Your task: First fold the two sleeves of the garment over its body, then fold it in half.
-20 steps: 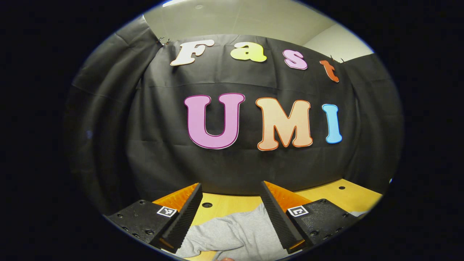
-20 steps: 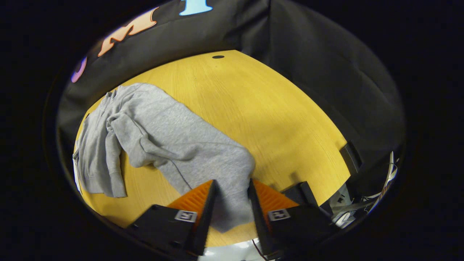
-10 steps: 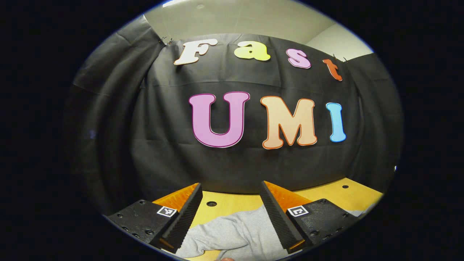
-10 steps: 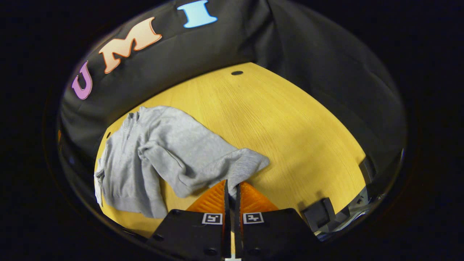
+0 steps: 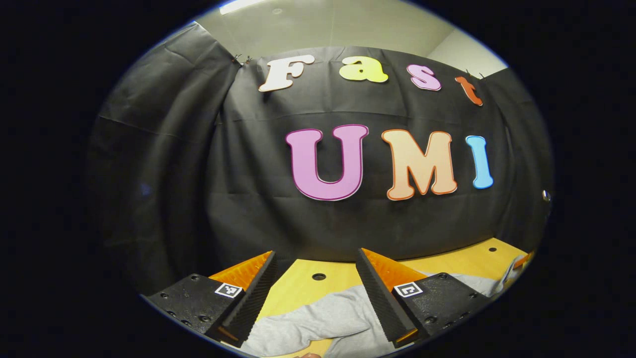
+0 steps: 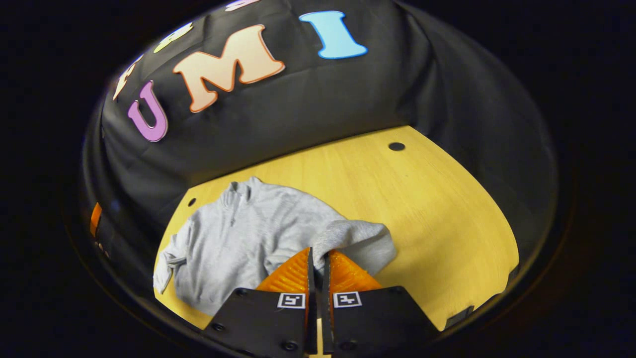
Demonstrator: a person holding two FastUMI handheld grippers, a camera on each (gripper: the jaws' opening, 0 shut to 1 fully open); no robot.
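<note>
Right gripper view looks down on a yellow wooden table (image 6: 437, 209) where a grey garment (image 6: 248, 238) lies toward the table's left edge, its collar with a short zip pointing at the far edge beside the black cloth wall (image 6: 298, 114). The right gripper (image 6: 318, 256) has its two fingers pressed nearly together, pinching a fold of the sleeve (image 6: 355, 238), which bunches up just ahead of the fingertips and lies over the right side of the garment's body. The other sleeve trails off at the garment's left side, near the table's left edge. A dark round hole (image 6: 396, 146) sits in the table near its far right corner. Left gripper view faces the wall, with the left gripper (image 5: 315, 286) low over the near part of the table; its fingers stand wide apart with nothing between them, and grey fabric lies flat on the wood below the gap, apart from both fingers.
</note>
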